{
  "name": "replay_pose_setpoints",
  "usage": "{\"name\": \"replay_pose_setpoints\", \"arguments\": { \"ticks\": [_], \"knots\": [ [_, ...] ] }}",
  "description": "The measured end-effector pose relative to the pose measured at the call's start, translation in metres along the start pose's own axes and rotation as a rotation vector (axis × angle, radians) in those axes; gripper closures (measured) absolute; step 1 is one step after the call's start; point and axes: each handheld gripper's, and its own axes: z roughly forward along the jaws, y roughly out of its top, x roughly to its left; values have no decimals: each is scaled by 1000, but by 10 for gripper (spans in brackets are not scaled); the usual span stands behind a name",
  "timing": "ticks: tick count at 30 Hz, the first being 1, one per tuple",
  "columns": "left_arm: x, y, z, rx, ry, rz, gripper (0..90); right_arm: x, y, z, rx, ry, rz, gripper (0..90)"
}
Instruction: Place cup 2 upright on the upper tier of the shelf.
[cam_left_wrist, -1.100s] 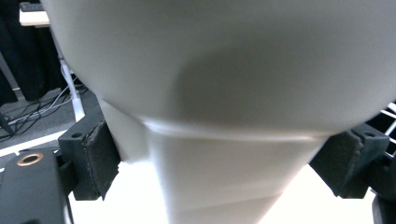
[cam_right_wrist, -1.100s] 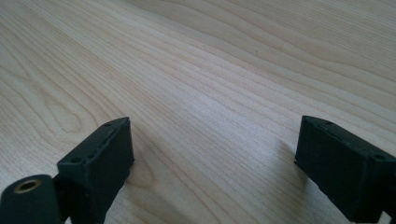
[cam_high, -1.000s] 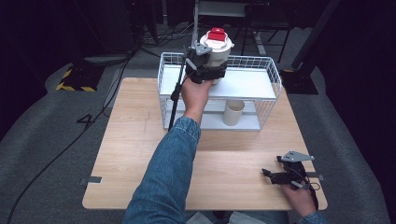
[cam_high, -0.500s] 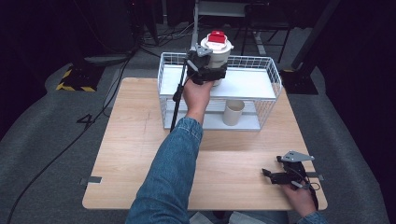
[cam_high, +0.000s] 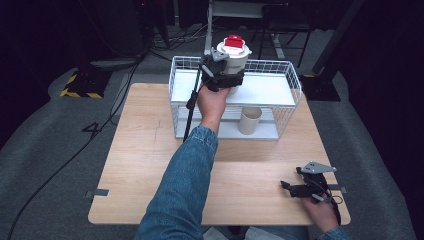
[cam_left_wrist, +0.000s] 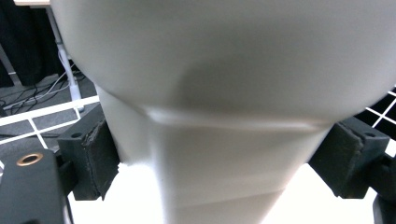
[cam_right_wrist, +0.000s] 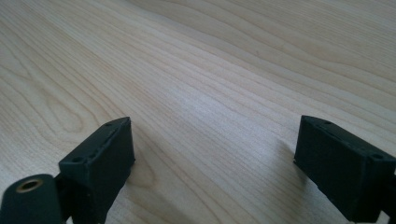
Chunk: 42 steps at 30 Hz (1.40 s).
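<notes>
One wooden surface (cam_high: 150, 165) carries everything, and at its far edge stands a white wire rack (cam_high: 285, 82) with an upper shelf and a lower one. On the lower shelf a beige paper cup (cam_high: 249, 120) stands upright, open end up. A denim sleeve (cam_high: 182, 185) reaches from the near edge toward the rack, and its hand holds the left tongs (cam_high: 226, 76) over the upper shelf. These tongs are clenched around a white cup with a red-topped lid (cam_high: 233, 48), held upright above the shelf; in the left gripper view the white cup wall (cam_left_wrist: 224, 93) sits pressed between the two black pads (cam_left_wrist: 100, 154). Near the right corner of the surface closest to the person, the right tongs (cam_high: 292, 188) lie low over the wood in the other hand (cam_high: 322, 212). Their jaws stand wide apart with bare wood grain (cam_right_wrist: 210, 93) between them, released and grasping nothing.
</notes>
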Motion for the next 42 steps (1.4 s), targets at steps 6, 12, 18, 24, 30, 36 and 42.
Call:
{"name": "replay_pose_setpoints", "arguments": {
  "ticks": [6,12,18,24,30,36,42],
  "knots": [
    [-2,-1,-1,0,9,12,140,0,0,0,1,0,0,122],
    [-3,-5,-2,-21,11,23,139,0,0,0,0,0,0,122],
    [-1,-6,0,-30,-4,10,133,0,0,0,1,0,0,122],
    [2,-7,2,-35,-14,-28,63,0,0,0,1,0,0,122],
    [2,-6,-2,-42,-2,-15,0,0,0,0,0,0,0,122],
    [0,-3,-11,-38,1,21,0,0,0,0,1,-1,0,122],
    [-2,-1,-22,-43,-13,28,0,0,0,0,1,0,-1,122]
  ]
}}
